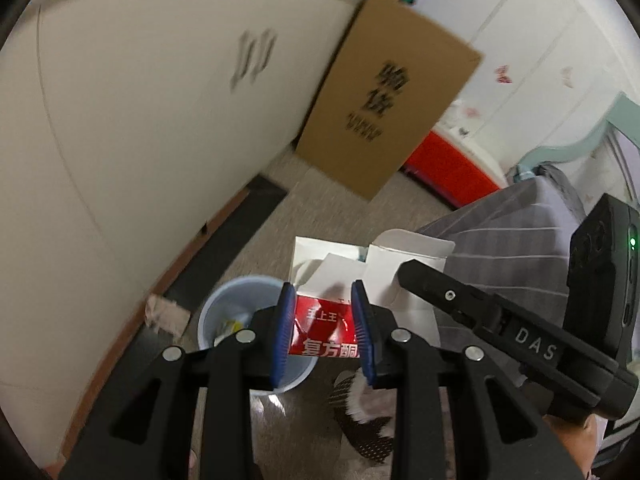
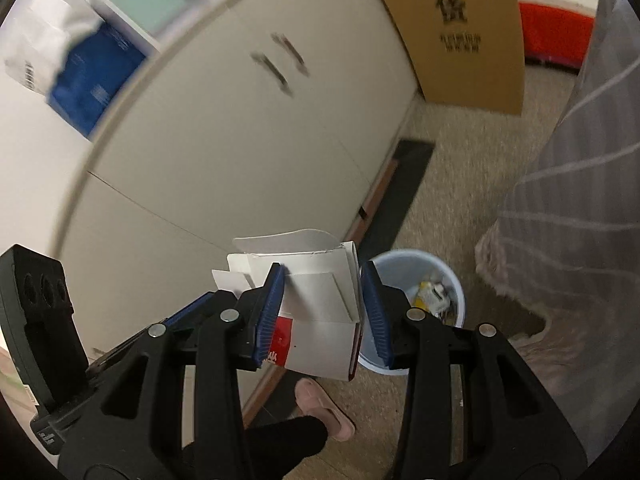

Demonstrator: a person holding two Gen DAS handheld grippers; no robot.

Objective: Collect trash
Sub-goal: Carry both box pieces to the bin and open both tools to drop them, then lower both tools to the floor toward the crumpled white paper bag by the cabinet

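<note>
Blue-padded left tongs [image 1: 323, 326] fill the near edge of the left wrist view, clenched on the red printed end of an opened medicine carton [image 1: 326, 336] whose white flaps stand up beyond the pads; just left and below sits a pale blue waste bin [image 1: 224, 304] on the speckled floor [image 1: 304, 412], with a crumpled scrap of paper [image 1: 166, 314] lying near the cabinet's base. From the right wrist view, the right tongs [image 2: 323, 312] also grasp the carton, pads pressed to its white sides, and the bin, already holding some yellow wrappers [image 2: 426, 294], stands just right of them. The step in hand looks like carrying the carton to the bin; next, both tongs should shift over the rim and let go together. Around them: a cream cabinet [image 2: 240, 140] with twin handles, a brown cardboard box [image 2: 464, 28] far off, a striped grey bedcover [image 2: 580, 200] at right, a pink slipper [image 2: 324, 408] near.
</note>
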